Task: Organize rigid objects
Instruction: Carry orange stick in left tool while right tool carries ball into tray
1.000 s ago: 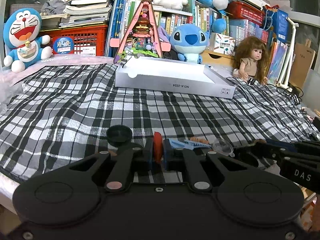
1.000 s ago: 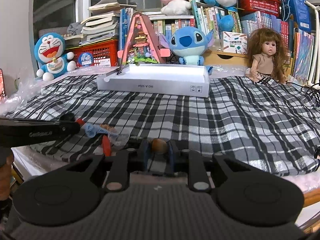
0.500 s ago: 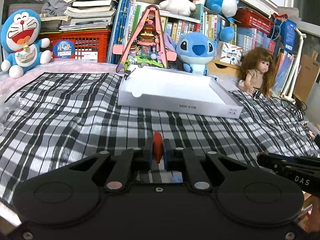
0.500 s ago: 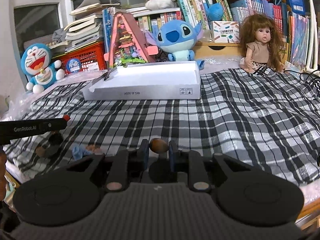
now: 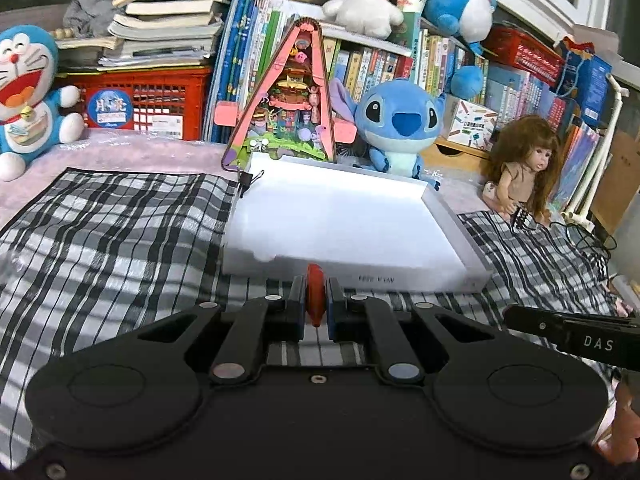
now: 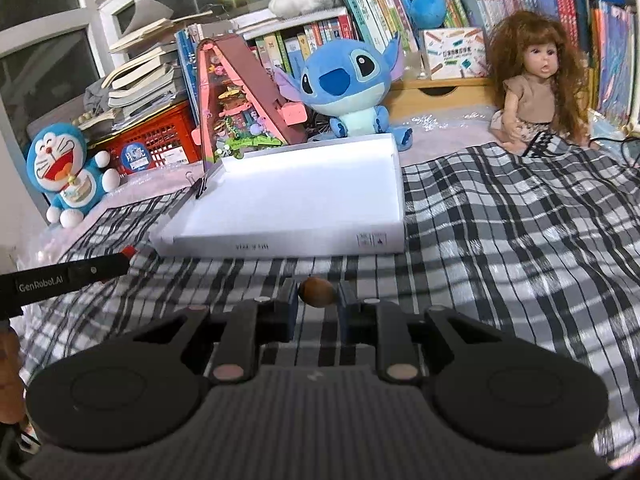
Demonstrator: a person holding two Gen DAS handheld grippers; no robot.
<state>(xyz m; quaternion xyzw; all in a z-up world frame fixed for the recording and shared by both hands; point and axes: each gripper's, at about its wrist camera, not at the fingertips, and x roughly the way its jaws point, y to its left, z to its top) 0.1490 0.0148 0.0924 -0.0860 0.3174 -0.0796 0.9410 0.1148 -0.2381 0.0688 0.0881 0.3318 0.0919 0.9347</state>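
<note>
Plaid cloth, white tray (image 5: 452,248) ahead, left gripper (image 5: 314,300) pinching red disc (image 5: 315,294), right gripper (image 6: 318,300) pinching brown nut (image 6: 318,291)

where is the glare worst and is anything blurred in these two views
Left wrist view: the white tray floor is blown out to featureless white, and the print on its front wall is smeared. Right wrist view: same washed-out glare inside the tray, fisheye bending at the edges, checked cloth soft near the frame edge.
</note>
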